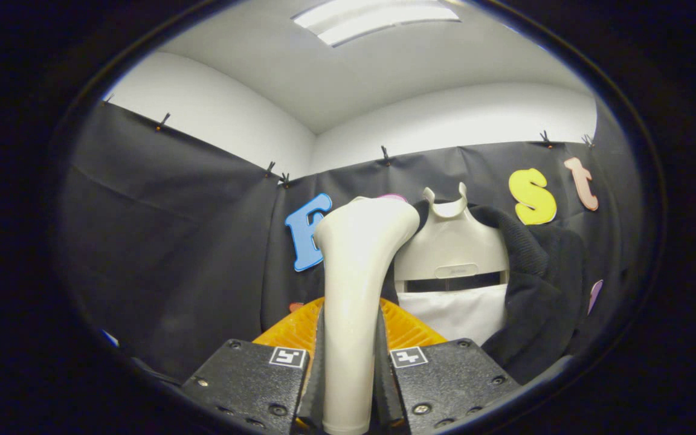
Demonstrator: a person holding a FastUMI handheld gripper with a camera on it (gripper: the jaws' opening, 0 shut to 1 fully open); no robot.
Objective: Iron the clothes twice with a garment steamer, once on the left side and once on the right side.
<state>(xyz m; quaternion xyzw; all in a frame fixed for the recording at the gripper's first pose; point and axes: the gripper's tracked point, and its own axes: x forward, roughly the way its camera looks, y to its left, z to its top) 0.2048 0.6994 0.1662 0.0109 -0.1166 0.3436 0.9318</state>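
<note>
Booth with black cloth wall [173, 241] clipped up along white room walls, ceiling light [378, 18] overhead. Left part is just cloth. Centre: hand-held gripper [351, 374] clamped on the handle of the garment steamer [357, 272], both fingers pressing its sides; cream steamer stands upright between them, head flaring at top and tilted right. Orange ribbed part [405, 326] just behind the fingers, either side of the handle, can't tell what it is. Right of steamer head: cream hanger stand [451, 248] with hook-shaped top, steamer head touching or just beside its left shoulder. White cloth panel [460, 311] below the hanger's slot. Dark garment [541, 290] draped over hanger's right shoulder, hanging down on the right
</note>
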